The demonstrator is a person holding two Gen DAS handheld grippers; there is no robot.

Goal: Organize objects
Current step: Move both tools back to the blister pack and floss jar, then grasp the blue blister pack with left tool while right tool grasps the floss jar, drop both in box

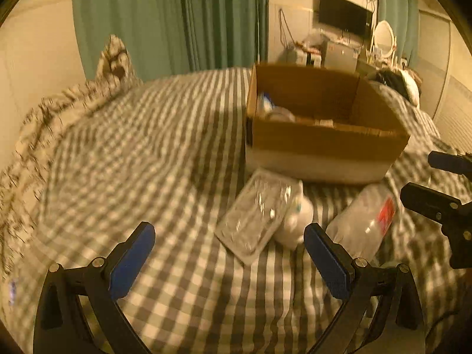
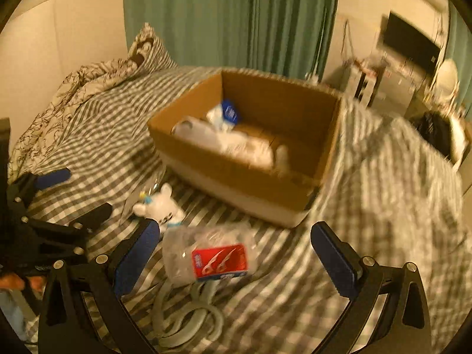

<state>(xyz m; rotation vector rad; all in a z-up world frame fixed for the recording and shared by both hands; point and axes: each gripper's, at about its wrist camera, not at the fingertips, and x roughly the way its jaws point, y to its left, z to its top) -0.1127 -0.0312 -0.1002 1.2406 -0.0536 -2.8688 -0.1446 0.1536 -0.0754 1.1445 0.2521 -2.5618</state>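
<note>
An open cardboard box [image 1: 324, 144] [image 2: 236, 174] stands on the checked bed and holds several items, among them a white bottle and a blue-labelled packet. In front of it lie a clear plastic tray [image 1: 255, 221], a small white plush toy [image 1: 298, 218] [image 2: 160, 203] and a clear plastic jar with a red label [image 1: 368, 221] [image 2: 206, 256]. My left gripper [image 1: 230, 239] is open and empty above the bed, just short of the tray. My right gripper [image 2: 236, 236] is open and empty, with the jar lying between its fingers.
A grey cable [image 2: 188, 318] lies coiled on the bed below the jar. Rumpled patterned bedding [image 1: 59, 124] lies at the left. Green curtains [image 1: 171, 20] hang behind. A TV [image 1: 343, 14] and a cluttered desk stand at the far right.
</note>
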